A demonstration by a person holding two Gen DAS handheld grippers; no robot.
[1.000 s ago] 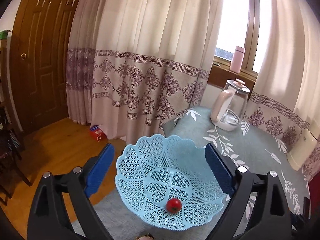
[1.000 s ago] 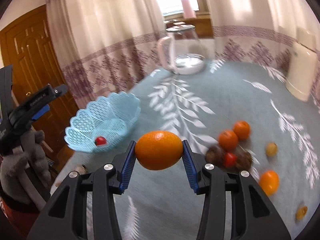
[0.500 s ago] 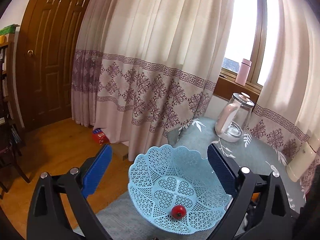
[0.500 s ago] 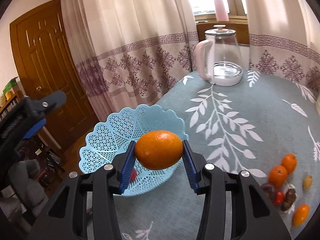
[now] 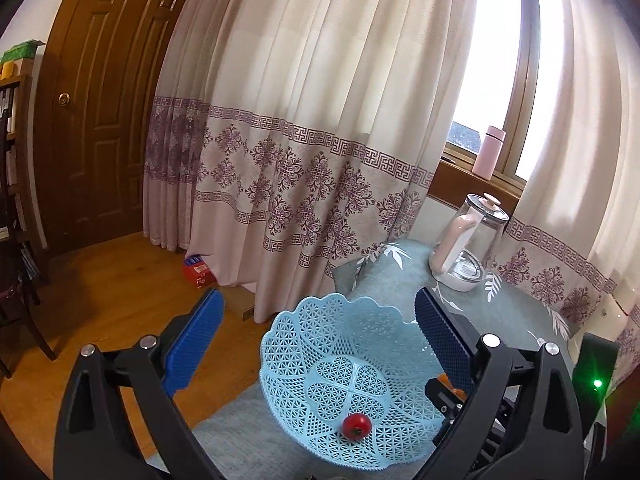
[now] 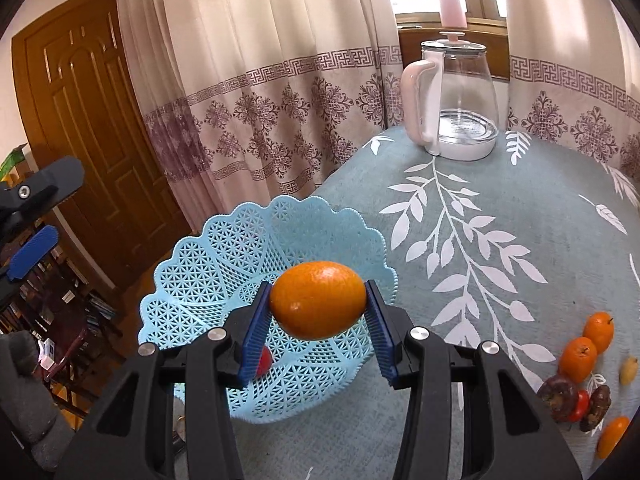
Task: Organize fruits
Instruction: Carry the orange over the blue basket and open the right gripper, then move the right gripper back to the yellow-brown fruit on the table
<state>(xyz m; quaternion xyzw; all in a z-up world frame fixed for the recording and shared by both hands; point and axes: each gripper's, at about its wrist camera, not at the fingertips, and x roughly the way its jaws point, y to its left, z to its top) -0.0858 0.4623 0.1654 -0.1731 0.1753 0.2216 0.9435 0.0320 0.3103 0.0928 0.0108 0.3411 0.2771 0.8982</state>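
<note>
At the far left of the right wrist view the left gripper shows only in part; its own camera shows its jaws spread wide with nothing between them, hanging above the near rim of the blue basket. The basket sits at the near left corner of the table, close to the edge, with a small red fruit lying in it. Over the basket, the right gripper is clamped on an orange, held by its two ends.

The likely risk: released from this height, the orange could bounce off the lattice, strike the red fruit, or tip the light basket toward the table edge. Lowering first would help.

Farther right, a glass kettle stands well clear at the far side. The remaining loose fruits cluster at the near right. Nothing blocks the drop.
</note>
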